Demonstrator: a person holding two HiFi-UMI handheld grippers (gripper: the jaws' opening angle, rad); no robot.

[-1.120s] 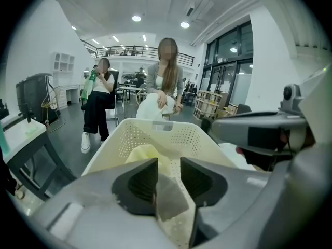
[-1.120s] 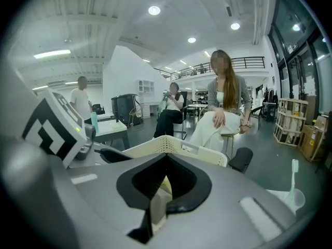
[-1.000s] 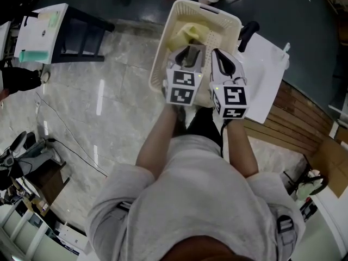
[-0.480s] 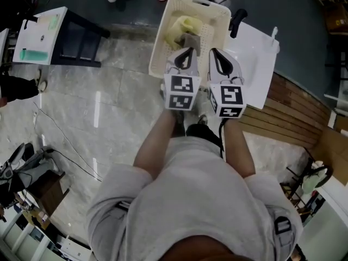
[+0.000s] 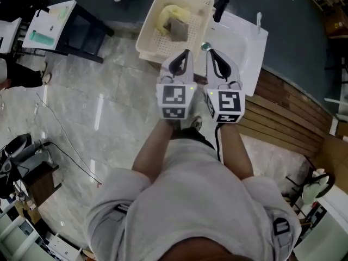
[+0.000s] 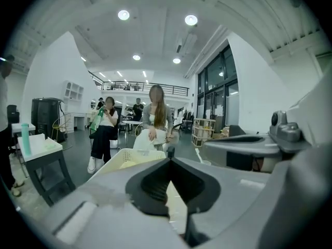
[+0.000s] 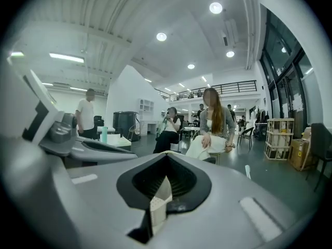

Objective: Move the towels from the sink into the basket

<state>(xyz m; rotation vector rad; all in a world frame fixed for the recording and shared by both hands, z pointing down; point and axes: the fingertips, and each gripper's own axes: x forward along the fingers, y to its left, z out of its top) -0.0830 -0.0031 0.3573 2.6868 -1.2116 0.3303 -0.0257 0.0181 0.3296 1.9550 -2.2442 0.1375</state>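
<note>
Since two towels lie in the basket, the left gripper and right gripper, pressed together and empty, should likely steer clear of its rim.

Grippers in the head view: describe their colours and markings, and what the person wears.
The left gripper and right gripper are light grey with black jaw linings, each carrying a cube of black-and-white square markers. The person wears a light grey short-sleeved shirt.
</note>
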